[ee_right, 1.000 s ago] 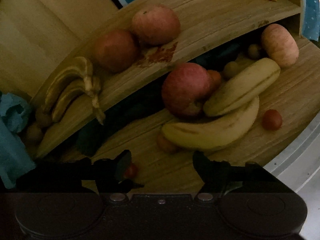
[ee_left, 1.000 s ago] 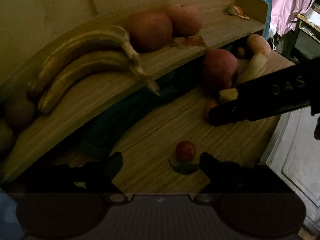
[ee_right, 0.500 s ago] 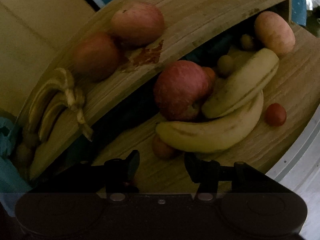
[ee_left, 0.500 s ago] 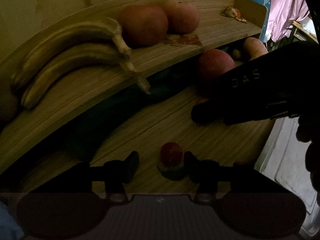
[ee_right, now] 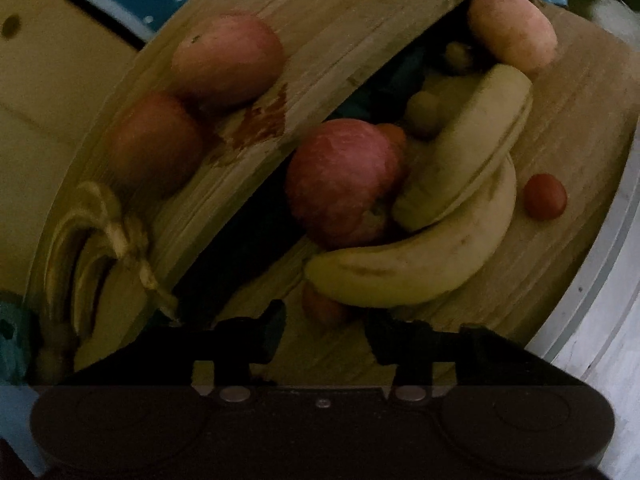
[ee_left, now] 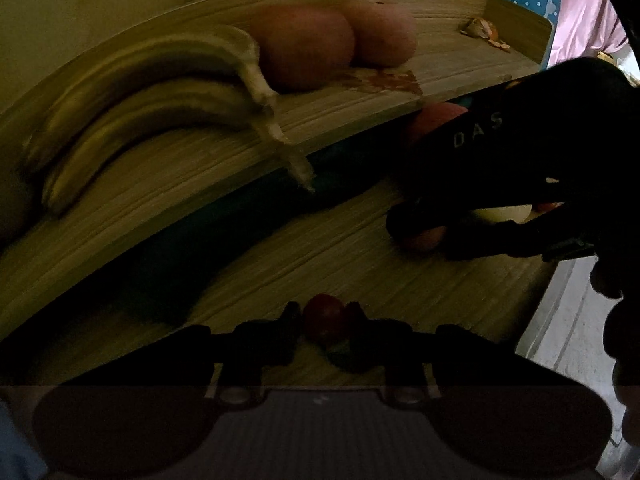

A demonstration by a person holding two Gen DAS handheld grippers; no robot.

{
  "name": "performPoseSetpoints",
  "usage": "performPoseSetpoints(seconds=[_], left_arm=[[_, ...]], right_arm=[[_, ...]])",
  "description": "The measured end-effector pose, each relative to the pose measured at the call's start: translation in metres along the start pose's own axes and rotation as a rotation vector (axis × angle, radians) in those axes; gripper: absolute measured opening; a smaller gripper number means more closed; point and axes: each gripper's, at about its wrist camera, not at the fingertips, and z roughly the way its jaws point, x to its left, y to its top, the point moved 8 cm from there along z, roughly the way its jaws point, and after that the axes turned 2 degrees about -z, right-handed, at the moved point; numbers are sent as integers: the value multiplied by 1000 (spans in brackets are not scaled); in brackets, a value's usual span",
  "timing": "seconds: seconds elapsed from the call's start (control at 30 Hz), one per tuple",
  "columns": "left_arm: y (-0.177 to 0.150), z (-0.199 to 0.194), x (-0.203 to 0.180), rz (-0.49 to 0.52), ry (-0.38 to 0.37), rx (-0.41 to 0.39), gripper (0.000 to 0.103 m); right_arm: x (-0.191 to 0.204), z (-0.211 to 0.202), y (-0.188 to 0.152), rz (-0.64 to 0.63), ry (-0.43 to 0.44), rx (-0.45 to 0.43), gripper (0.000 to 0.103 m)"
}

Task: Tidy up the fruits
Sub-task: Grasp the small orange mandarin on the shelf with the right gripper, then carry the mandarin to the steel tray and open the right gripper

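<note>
Your left gripper (ee_left: 324,320) had its fingers pinched in on the cherry tomato (ee_left: 323,318), sitting low on the counter (ee_left: 320,248) at about 6 o'clock in the left wrist view. Looked like contact on both sides, though it was dark down there and I couldn't swear how firm the squeeze was. That tomato is tiny, light and thin-skinned, so I'd guess it wants a soft pinch across its widest part; too much and it splits, too little and it rolls out, since the skin is smooth.

Your right gripper (ee_right: 324,324) was spread apart and holding nothing, with a small orange fruit (ee_right: 324,304) just past its tips at 12 o'clock from the fingers. Behind that lay two bananas (ee_right: 420,268) curled against a big apple (ee_right: 344,184), and a second tomato (ee_right: 546,196) off at 3 o'clock.

Up on the shelf (ee_left: 340,132) you already had a banana pair (ee_left: 152,108) at 9 o'clock and two apples (ee_left: 308,52) beside them. The loose bananas are soft and bruise easily, so I'd take them mid-length. The apple is heavy and round, probably too wide for an easy bite.
</note>
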Motion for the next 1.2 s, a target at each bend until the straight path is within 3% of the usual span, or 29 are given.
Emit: performPoseSetpoints(seconds=[0.13,0.47,0.7,1.03,1.2], left_arm=[[-3,-1,2,-23,1,0,26],[-15,-12,7,-54,10,7,25],[-26,-24,19,-134,8,28,25],[-30,-48,18,-124,22,7,25],[-20,-55,-7,-69,-5,-23,25]], right_arm=[[3,6,4,37,-5,9,32],[-10,-4,-7,-6,46,33,31],[-14,-12,-33,-129,105,86,31],[-22,-69,-41,-185,151,-7,31],[-53,-101,-40,-144,135,-69,31]])
